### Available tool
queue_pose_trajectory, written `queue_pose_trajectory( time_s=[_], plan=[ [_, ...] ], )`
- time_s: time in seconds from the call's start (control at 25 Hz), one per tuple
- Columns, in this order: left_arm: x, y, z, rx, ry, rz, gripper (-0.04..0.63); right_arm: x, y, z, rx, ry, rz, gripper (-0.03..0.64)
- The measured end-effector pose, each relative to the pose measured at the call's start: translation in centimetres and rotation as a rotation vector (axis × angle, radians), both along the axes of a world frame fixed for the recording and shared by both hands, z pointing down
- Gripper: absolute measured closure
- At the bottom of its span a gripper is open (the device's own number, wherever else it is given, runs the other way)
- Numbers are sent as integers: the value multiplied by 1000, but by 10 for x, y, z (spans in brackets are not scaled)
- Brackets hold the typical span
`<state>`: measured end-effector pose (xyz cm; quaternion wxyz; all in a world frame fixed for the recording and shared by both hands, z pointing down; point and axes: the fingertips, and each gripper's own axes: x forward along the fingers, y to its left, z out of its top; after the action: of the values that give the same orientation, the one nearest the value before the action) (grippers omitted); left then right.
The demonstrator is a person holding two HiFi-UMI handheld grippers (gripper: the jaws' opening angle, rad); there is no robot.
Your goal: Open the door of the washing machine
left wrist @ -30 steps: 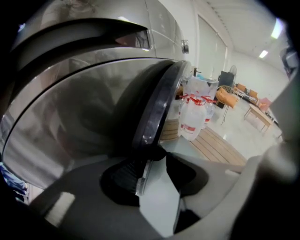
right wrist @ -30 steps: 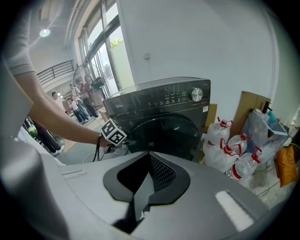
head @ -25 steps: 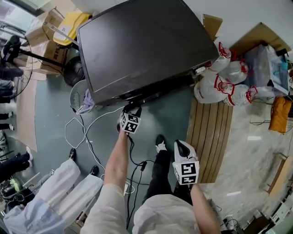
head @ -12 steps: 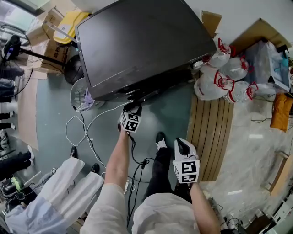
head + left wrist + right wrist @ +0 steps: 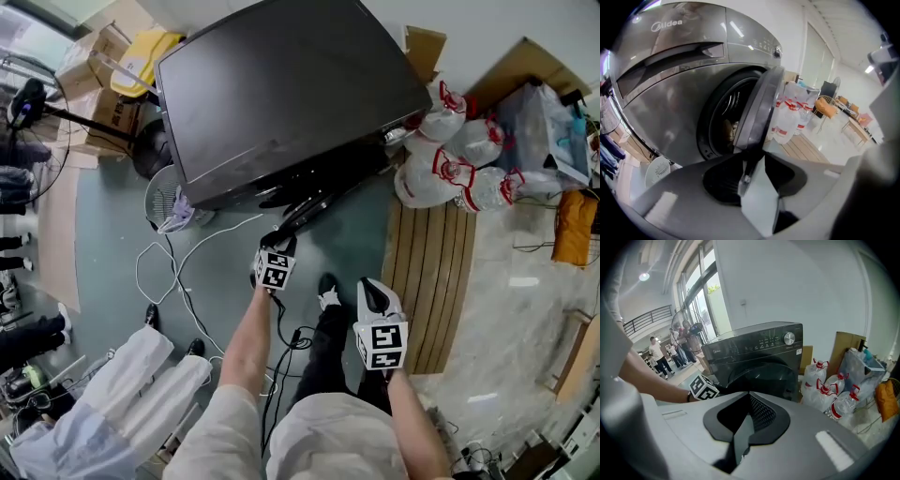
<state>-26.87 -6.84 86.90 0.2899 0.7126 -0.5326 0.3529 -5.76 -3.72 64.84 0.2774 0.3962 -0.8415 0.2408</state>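
The dark grey washing machine (image 5: 281,94) stands ahead of me, seen from above. Its round door (image 5: 314,208) hangs partly open, swung out from the drum opening (image 5: 723,123). My left gripper (image 5: 278,246) is at the door's free edge. In the left gripper view the door (image 5: 759,105) runs edge-on down into the left gripper (image 5: 749,165), whose jaws are closing on that edge. My right gripper (image 5: 372,295) hangs back near my right leg with jaws together and nothing in them. In the right gripper view the machine (image 5: 754,350) is ahead, beyond the right gripper (image 5: 744,422).
Several large water bottles (image 5: 450,159) lie right of the machine beside a wooden pallet (image 5: 431,272). A floor fan (image 5: 164,197) and loose cables (image 5: 178,272) lie to the left. Cardboard boxes (image 5: 94,56) stand far left. A person in white trousers (image 5: 141,384) stands at lower left.
My left gripper has drawn back toward me and slightly right, and the door has swung out from the machine with it. The right gripper has stayed put.
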Motion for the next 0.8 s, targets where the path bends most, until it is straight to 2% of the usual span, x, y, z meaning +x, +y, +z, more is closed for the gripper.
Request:
queue_pose_trajectory(
  time_s=[0.28, 0.48, 0.8],
  plan=[
    [24, 18, -2, -22, 34, 32, 402, -7, 1, -3, 10, -8, -3, 617],
    [47, 37, -3, -44, 63, 75, 412, -3, 4, 7, -25, -13, 31, 617],
    [104, 68, -5, -86, 114, 137, 442, 5, 1, 3, -21, -21, 65, 617]
  ],
)
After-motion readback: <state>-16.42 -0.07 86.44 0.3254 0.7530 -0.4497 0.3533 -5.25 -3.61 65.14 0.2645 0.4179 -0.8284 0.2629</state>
